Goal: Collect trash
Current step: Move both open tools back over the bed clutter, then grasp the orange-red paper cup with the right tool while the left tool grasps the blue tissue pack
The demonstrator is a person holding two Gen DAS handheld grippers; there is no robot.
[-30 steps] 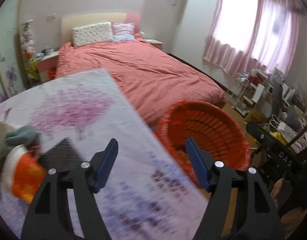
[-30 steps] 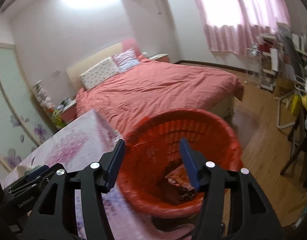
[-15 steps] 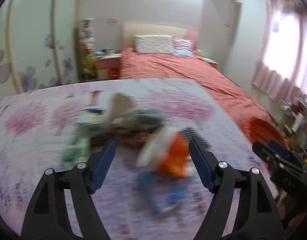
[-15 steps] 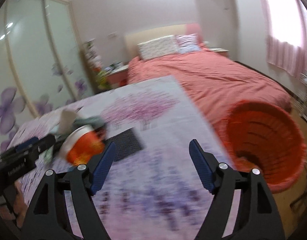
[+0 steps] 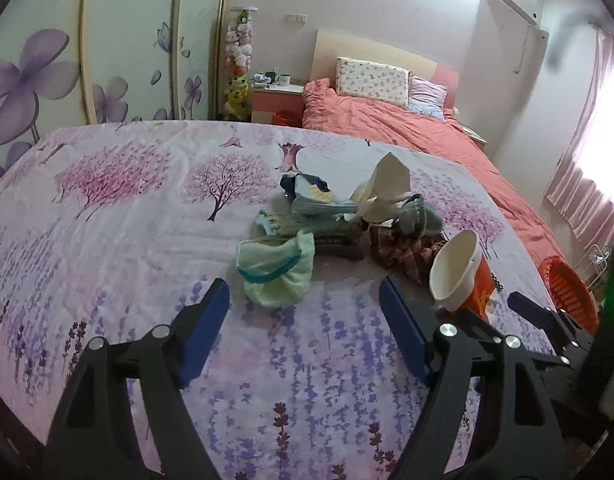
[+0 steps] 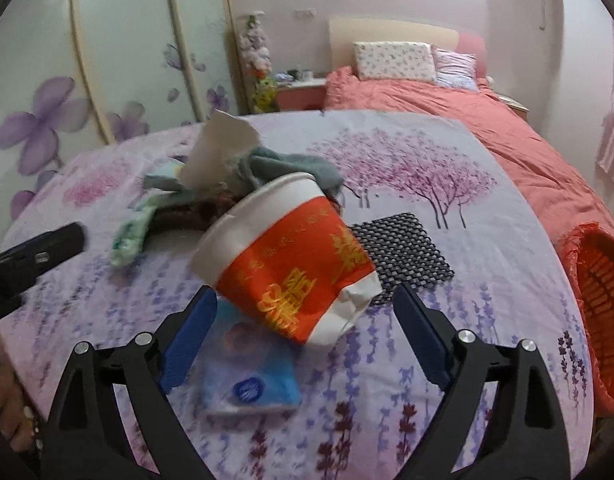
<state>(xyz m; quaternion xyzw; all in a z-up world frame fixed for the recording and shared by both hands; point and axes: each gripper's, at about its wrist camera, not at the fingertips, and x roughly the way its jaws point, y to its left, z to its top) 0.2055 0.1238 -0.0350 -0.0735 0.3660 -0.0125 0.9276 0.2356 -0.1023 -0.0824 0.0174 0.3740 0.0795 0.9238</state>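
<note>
A crumpled red-and-white paper noodle cup (image 6: 291, 256) with gold lettering lies tipped on its side on the table covered by a lilac cloth printed with pink trees (image 6: 447, 184). Its white mouth faces up and to the left, and nothing shows inside it from the left wrist view, where the same cup (image 5: 461, 270) sits at the right edge of the clutter. Its dented base rests partly on a blue-and-white plastic tissue packet (image 6: 249, 372), and a black mesh mat (image 6: 399, 248) lies just beside the cup on its right. Behind the cup sits a heap of cloths and scraps: a grey-green rag (image 6: 291, 166), a torn white paper piece (image 6: 223, 148) standing upright, a pale green towel (image 5: 277, 272) and a dark red checked cloth (image 5: 407, 250). To the right of the cup, past the table's edge, stands a round orange plastic slatted bin lined with an orange bag (image 6: 599, 292); what it holds cannot be made out here.

The right gripper (image 6: 303, 336) hangs low over the table, its blue-padded fingers (image 6: 189, 340) spread wide to either side of the cup's base, not pressing on it. The left gripper (image 5: 303, 328) hovers above bare cloth just short of the pale green towel, its fingers likewise wide apart and holding nothing. Its black tip (image 6: 35, 256) shows at the far left of the cup.
</note>
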